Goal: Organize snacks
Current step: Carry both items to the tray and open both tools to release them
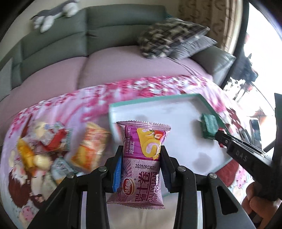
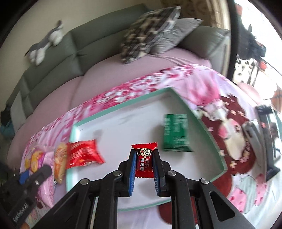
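Observation:
My left gripper is shut on a purple Swiss roll packet, held upright above the near left edge of a white tray with a teal rim. My right gripper is shut on a small red milk candy over the tray. A green packet lies in the tray's right part; it also shows in the left wrist view. A red packet lies across the tray's left rim. The right gripper's body shows at the right of the left wrist view.
Several loose snacks lie on the pink floral cloth left of the tray. An orange packet sits nearest the tray. Behind is a green sofa with pillows and a plush toy.

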`<state>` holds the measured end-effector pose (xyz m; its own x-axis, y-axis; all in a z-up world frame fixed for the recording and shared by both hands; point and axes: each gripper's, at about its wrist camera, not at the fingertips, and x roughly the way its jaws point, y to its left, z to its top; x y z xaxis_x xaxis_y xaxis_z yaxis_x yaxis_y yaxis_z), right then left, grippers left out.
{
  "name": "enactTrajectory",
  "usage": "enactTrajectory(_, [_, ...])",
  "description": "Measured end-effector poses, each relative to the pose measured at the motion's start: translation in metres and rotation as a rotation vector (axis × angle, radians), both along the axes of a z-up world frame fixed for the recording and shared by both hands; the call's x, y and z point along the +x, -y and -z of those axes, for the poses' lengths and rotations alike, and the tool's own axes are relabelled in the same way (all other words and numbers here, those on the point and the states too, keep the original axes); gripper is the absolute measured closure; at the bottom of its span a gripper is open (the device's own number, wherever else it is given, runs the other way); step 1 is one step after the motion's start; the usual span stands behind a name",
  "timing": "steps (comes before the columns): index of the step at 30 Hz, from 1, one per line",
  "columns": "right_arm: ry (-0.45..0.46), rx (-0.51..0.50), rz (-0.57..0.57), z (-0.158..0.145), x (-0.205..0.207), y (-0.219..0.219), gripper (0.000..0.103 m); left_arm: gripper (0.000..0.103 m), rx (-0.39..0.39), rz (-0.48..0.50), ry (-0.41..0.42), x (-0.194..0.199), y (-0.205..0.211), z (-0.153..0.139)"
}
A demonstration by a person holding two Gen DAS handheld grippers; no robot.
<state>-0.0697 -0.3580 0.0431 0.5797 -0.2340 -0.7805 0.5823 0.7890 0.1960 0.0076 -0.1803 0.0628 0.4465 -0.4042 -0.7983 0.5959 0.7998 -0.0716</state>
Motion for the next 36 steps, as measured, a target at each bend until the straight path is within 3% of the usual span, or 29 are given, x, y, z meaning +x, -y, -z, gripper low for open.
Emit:
enactTrajectory(8, [-0.03,0.038,0.07,0.012,-0.014,0.023,0.084,0.063,0.074,0.078,-0.021,-0.009,0.04,0.026])
enactTrajectory(18, [-0.085,0.066,0.063,0.03,-0.008,0.024,0.084,0.063,0.126,0.059,-0.054,0.002,0.048,0.049])
enactTrajectory(26, [-0.11,0.081,0.065,0.039,-0.006,0.027,0.084,0.062,0.125,0.043,-0.064,0.009,0.047,0.05])
enactTrajectory(27, [-0.11,0.082,0.066,0.039,-0.006,0.027,0.084,0.061,0.124,0.044,-0.063,0.009,0.048,0.05])
enactTrajectory(30, [-0.11,0.078,0.069,0.038,-0.006,0.027,0.083,0.034,0.114,0.055,-0.065,0.008,0.047,0.047])
enactTrajectory(36, [-0.124,0.071,0.083,0.038,-0.006,0.029,0.083,0.033,0.122,0.06,-0.046,0.003,0.047,0.042])
